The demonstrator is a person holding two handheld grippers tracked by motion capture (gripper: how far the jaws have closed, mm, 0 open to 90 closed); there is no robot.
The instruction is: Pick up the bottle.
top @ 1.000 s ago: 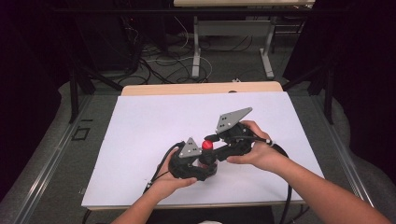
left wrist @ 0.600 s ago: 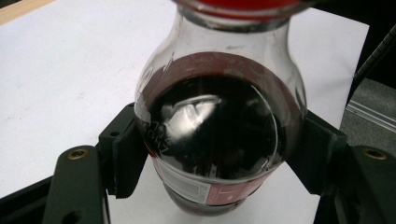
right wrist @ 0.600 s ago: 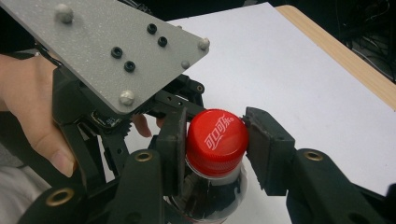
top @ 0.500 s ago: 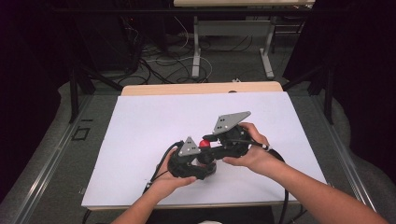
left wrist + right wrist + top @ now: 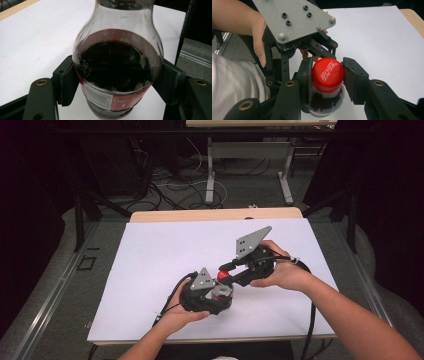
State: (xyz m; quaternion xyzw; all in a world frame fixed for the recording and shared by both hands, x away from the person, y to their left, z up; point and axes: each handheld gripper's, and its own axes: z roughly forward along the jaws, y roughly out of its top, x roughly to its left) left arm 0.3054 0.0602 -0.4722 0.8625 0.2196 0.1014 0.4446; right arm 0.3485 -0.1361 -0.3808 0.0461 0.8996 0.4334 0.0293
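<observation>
Near the front of a white desk [image 5: 150, 250], the left gripper [image 5: 115, 82] pinches the body of a small bottle [image 5: 116, 62] of dark drink between its fingers, while the right gripper [image 5: 327, 75] has its fingers closed on the bottle's red cap [image 5: 328, 71].

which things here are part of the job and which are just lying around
In the job: bottle clamped in the left gripper; red cap between the right gripper's pads; both hands.

Lying about: white table, floor cables, far desk legs.
</observation>
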